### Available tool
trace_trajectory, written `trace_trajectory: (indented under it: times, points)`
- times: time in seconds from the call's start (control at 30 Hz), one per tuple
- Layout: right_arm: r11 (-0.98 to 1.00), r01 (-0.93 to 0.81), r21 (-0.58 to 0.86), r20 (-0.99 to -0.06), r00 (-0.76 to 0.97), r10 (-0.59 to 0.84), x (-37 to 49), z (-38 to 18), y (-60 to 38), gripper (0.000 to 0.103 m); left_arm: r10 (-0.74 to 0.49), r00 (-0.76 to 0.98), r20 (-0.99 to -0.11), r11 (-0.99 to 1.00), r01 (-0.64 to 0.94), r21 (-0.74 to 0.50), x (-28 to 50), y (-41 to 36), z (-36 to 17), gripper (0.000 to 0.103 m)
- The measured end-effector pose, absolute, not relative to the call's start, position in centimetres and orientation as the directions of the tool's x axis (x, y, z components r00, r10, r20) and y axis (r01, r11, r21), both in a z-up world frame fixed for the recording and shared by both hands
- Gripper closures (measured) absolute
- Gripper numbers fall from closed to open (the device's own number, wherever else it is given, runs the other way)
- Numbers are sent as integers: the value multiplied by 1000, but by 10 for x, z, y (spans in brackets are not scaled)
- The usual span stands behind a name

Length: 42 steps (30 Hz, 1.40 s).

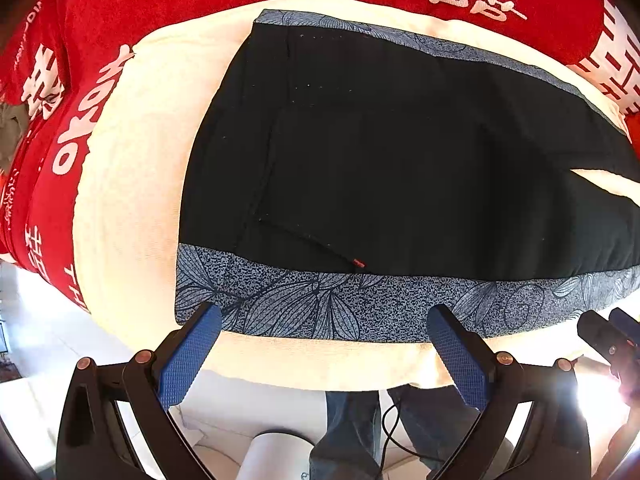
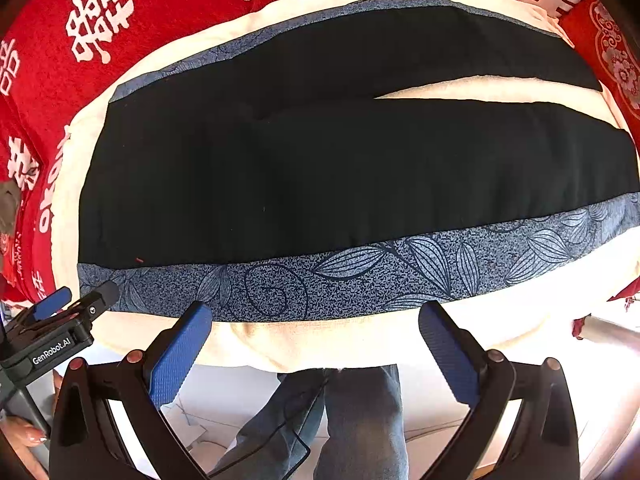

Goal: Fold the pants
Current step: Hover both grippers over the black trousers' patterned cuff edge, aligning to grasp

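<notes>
Black pants (image 1: 400,160) with blue leaf-patterned side bands (image 1: 340,304) lie flat on a cream towel (image 1: 128,200), waist to the left, legs to the right. In the right wrist view the pants (image 2: 320,168) show both legs, split by a narrow gap at the right. My left gripper (image 1: 324,324) is open and empty, hovering over the near patterned band by the waist. My right gripper (image 2: 314,320) is open and empty, over the near band (image 2: 360,280) further along the leg. Each gripper shows at the other view's edge.
The cream towel (image 2: 280,348) lies on a red cloth with white characters (image 1: 120,8), also in the right wrist view (image 2: 80,40). The surface's near edge runs just below the grippers; the person's jeans (image 2: 360,420) and a black cable (image 2: 280,432) show beneath.
</notes>
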State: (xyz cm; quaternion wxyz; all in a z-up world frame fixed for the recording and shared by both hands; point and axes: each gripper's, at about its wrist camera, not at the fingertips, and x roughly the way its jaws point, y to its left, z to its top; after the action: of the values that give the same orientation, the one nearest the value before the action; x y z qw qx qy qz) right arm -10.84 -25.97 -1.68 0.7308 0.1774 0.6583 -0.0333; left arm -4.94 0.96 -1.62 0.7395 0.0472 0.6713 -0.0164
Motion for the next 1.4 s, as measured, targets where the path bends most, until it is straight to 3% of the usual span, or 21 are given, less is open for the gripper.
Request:
trace_trajectory:
  times: [0.8,1.4]
  points:
    - [947,239,216,-973,140,186,-102,-16,-244,0,56,103,-993,997,40,61,-53,24,-13,0]
    - [922,301,244,-967,149,207,-114,-16,-253,0,35,110,-993,995,88,44,-55,15,-16,0]
